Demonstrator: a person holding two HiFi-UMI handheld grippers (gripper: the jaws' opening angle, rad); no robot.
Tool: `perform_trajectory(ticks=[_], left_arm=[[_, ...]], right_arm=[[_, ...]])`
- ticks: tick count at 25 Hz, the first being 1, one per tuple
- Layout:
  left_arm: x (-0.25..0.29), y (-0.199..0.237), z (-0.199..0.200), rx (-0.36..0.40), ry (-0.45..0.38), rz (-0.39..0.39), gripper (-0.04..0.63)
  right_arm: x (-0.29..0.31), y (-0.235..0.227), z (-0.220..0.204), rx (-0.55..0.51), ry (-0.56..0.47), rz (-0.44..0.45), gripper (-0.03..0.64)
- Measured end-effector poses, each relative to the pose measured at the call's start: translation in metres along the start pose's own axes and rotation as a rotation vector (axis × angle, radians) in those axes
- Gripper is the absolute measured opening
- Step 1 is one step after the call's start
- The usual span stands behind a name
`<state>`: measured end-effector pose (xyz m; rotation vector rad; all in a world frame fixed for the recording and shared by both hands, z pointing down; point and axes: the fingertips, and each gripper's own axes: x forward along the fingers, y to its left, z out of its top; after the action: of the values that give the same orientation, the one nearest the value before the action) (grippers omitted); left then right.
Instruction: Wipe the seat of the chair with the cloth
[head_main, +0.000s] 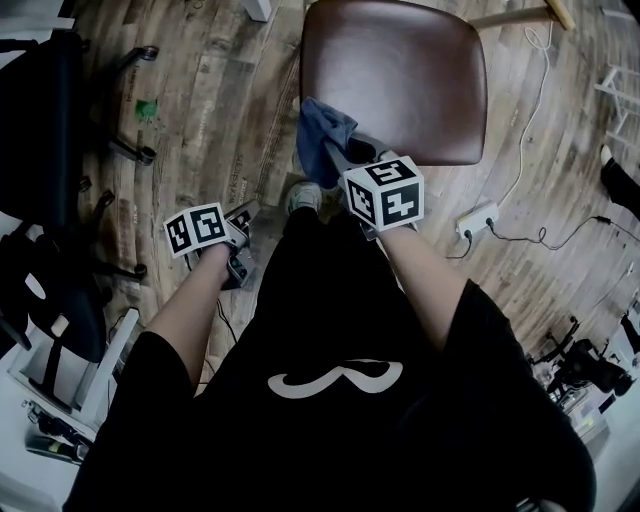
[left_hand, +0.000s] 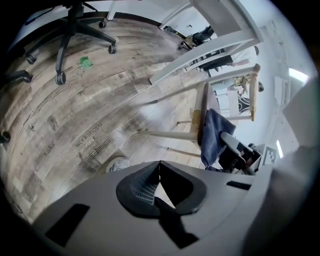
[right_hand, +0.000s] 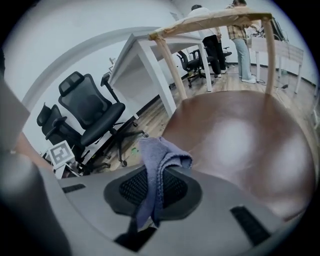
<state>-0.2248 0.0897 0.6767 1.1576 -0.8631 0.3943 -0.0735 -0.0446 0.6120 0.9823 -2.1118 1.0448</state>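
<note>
The wooden chair's brown seat (head_main: 400, 75) fills the top of the head view. My right gripper (head_main: 338, 158) hangs at the seat's near left edge, shut on a blue cloth (head_main: 322, 132). In the right gripper view the cloth (right_hand: 159, 160) is pinched between the jaws and stands up in a fold, with the glossy seat (right_hand: 240, 135) spreading out just beyond it. My left gripper (head_main: 248, 212) is lower and to the left, over the floor and away from the chair. Its jaws meet at the tips with nothing between them (left_hand: 159, 172). From there the chair (left_hand: 201, 117) shows side-on with the cloth (left_hand: 212, 136) draped at its edge.
Black office chairs (head_main: 60, 130) stand on the wooden floor at the left. A white power strip (head_main: 478, 218) with cables lies to the right of the chair. A white desk (right_hand: 150, 55) and standing people (right_hand: 215, 30) are beyond the chair. My shoe (head_main: 303, 197) is near the seat's front.
</note>
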Motion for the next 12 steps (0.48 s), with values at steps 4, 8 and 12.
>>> perform_trajectory(ticks=[4, 8, 12], left_arm=[[-0.005, 0.013, -0.004, -0.013, 0.001, 0.028, 0.014], [-0.006, 0.012, -0.012, -0.005, 0.007, 0.041, 0.014], [-0.001, 0.007, -0.016, 0.009, 0.011, 0.049, 0.014]], right_arm=[[0.002, -0.009, -0.012, 0.002, 0.024, -0.033, 0.051], [-0.001, -0.019, -0.019, 0.014, 0.030, -0.042, 0.051], [-0.002, -0.025, -0.021, -0.011, 0.035, -0.047, 0.051]])
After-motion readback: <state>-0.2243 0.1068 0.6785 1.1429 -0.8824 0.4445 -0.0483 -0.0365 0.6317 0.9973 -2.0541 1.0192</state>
